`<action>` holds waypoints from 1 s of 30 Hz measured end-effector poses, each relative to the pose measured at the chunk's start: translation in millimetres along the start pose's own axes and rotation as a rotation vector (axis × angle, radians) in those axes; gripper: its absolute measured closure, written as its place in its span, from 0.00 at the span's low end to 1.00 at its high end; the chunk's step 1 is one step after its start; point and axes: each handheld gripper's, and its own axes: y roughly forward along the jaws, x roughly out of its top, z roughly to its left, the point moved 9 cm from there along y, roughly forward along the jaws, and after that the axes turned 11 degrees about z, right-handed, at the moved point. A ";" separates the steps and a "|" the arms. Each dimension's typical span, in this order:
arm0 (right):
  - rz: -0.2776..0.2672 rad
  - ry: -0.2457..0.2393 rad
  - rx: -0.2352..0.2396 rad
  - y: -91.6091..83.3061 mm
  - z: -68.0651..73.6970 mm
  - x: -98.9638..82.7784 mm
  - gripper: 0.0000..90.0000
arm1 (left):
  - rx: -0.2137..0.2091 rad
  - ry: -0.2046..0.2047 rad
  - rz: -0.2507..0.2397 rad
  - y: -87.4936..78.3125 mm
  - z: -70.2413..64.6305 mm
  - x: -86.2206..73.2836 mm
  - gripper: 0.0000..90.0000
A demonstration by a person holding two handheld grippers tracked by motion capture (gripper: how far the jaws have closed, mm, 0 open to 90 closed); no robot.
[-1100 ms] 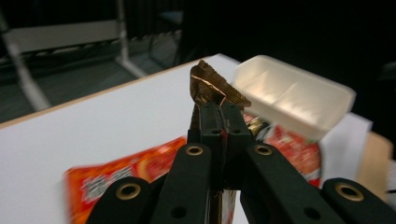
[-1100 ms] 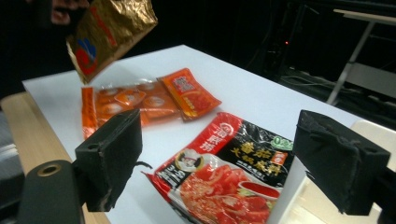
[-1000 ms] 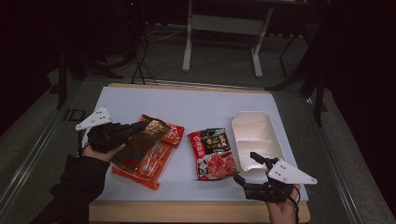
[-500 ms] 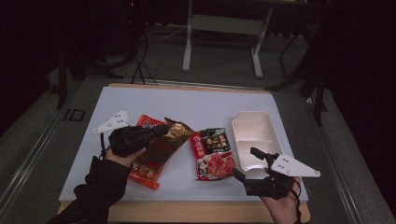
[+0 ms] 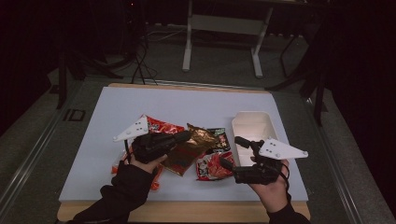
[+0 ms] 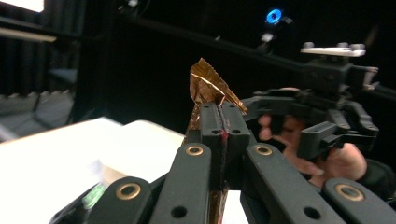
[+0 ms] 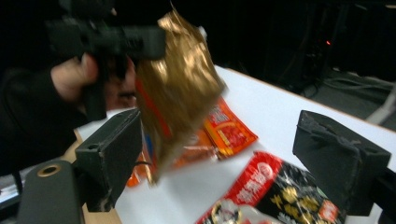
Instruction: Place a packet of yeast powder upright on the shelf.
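Gold packet [image 5: 192, 150], pinched by left hand-held gripper [image 5: 187, 136], hangs over red-black packet [image 5: 212, 163]; right hand-held gripper [image 5: 233, 151] spread.

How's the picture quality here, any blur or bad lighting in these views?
High view: dim, dark surroundings, table evenly lit. Left gripper view: black background, jaws sharp, the gold packet crisp. Right gripper view: the gold packet and the left gripper smeared by motion blur; near jaws soft.

gold-brown snack packet [image 5: 192, 150] | crinkled foil | lifted, tilted | above red packets, mid-table
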 end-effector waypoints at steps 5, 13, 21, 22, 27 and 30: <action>0.033 -0.021 0.011 8.8 1.3 1.5 0.23 | -0.014 0.002 -0.006 9.7 -4.2 -3.0 1.00; 0.054 0.014 0.082 18.1 -2.2 0.3 0.71 | -0.021 -0.008 0.001 18.4 -4.9 -7.5 1.00; 0.118 0.021 0.146 17.3 -5.1 1.1 0.99 | -0.015 -0.011 0.046 22.4 0.4 -14.5 1.00; 0.142 0.004 0.155 17.7 -3.3 1.0 1.00 | -0.024 -0.018 0.052 22.7 1.4 -15.6 1.00; 0.159 -0.009 0.185 15.5 -3.5 3.3 1.00 | -0.058 -0.010 0.063 21.5 0.0 -16.3 0.95; 0.173 -0.027 0.200 12.1 -4.1 7.7 1.00 | -0.047 0.018 0.077 20.4 -2.5 -15.1 0.82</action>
